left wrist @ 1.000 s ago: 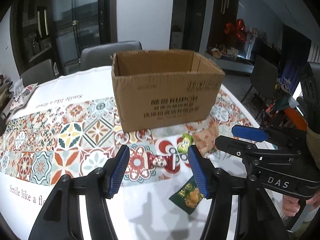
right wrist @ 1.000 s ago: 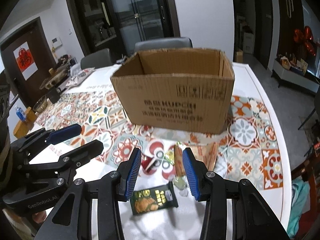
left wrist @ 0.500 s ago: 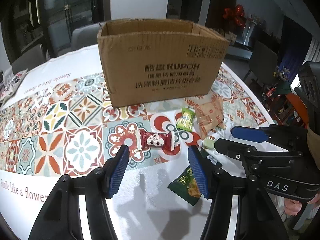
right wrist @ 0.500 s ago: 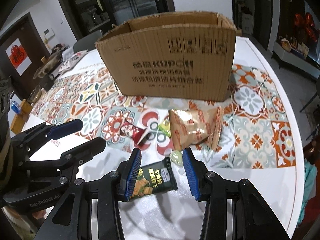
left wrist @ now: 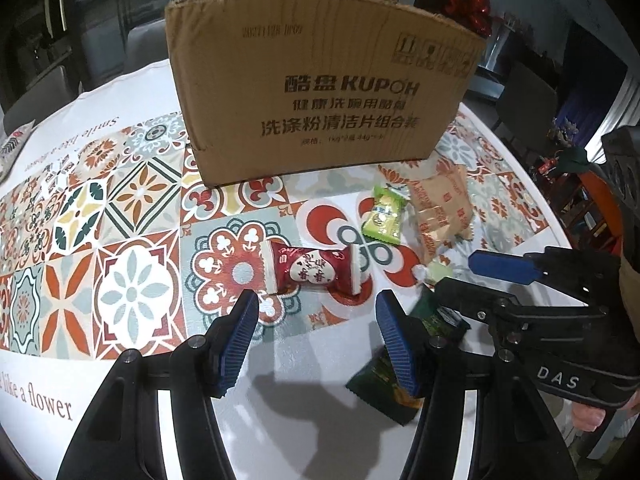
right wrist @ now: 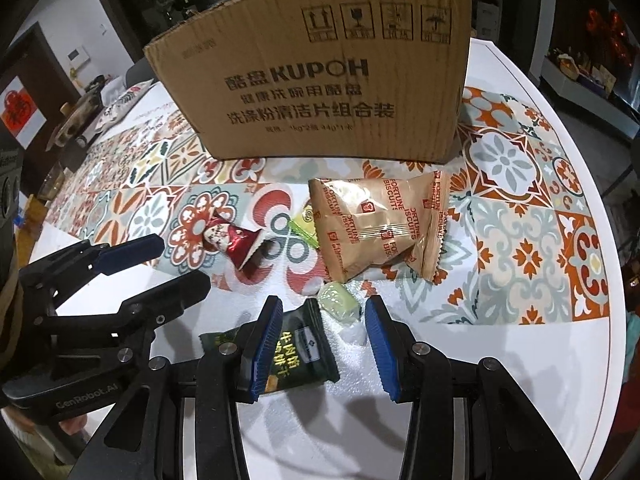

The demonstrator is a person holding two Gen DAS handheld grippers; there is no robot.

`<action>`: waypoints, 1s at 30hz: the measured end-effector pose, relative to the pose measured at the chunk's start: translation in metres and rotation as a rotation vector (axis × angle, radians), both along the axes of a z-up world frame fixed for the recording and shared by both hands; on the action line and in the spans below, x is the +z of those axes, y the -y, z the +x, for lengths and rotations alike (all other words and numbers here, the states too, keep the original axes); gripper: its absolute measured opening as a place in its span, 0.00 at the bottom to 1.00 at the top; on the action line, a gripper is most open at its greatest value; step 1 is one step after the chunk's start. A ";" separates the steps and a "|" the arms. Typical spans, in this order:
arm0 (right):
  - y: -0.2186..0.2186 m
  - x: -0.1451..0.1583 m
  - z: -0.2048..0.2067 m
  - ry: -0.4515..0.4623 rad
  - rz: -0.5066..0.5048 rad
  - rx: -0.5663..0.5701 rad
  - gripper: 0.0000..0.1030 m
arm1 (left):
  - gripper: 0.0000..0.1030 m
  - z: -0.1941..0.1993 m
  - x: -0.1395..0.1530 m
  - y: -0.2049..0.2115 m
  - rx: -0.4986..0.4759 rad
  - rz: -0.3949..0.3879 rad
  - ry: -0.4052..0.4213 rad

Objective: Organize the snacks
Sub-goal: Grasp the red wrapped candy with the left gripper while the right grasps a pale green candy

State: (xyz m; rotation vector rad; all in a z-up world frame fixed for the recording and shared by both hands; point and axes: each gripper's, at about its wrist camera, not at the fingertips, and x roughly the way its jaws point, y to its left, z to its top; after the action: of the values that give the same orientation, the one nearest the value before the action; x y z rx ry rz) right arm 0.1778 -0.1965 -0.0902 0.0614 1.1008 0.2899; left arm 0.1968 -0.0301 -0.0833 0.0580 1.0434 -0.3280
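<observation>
An open cardboard box (left wrist: pixel 320 80) (right wrist: pixel 320 72) stands on the patterned tablecloth. In front of it lie a red candy (left wrist: pixel 314 270) (right wrist: pixel 232 240), a green candy (left wrist: pixel 384 216) (right wrist: pixel 306 228), a tan biscuit packet (left wrist: pixel 440 208) (right wrist: pixel 376 224), a small pale green candy (left wrist: pixel 438 272) (right wrist: pixel 338 304) and a dark green packet (left wrist: pixel 384 380) (right wrist: pixel 296 352). My left gripper (left wrist: pixel 316 300) (right wrist: pixel 180 262) hangs open just short of the red candy. My right gripper (right wrist: pixel 323 304) (left wrist: pixel 456 272) is open above the pale green candy, with its left finger over the dark green packet.
The round table's edge (right wrist: pixel 600 360) curves close on the right. Grey chairs (left wrist: pixel 140 40) stand behind the box. A patterned pouch (left wrist: pixel 12 148) and some dishes (right wrist: pixel 76 120) sit at the far left of the table.
Both grippers have sunk toward the table and tipped downward. The snacks and the box now look larger and closer. Jaw widths look the same.
</observation>
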 end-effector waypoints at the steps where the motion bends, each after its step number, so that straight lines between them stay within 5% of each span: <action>1: -0.001 -0.002 0.002 -0.002 -0.006 0.000 0.43 | 0.58 0.002 -0.001 0.000 0.000 -0.002 -0.002; 21: -0.007 -0.019 0.016 -0.033 -0.024 -0.008 0.42 | 0.55 0.037 -0.025 0.011 0.029 -0.025 -0.038; 30: -0.006 -0.021 0.015 -0.024 -0.023 -0.006 0.24 | 0.48 0.028 -0.023 0.017 0.014 -0.023 -0.034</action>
State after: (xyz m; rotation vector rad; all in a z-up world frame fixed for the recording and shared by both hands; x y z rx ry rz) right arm 0.1932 -0.1910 -0.1109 0.0476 1.1273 0.2720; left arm 0.2252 -0.0471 -0.1067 0.0247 1.0727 -0.3288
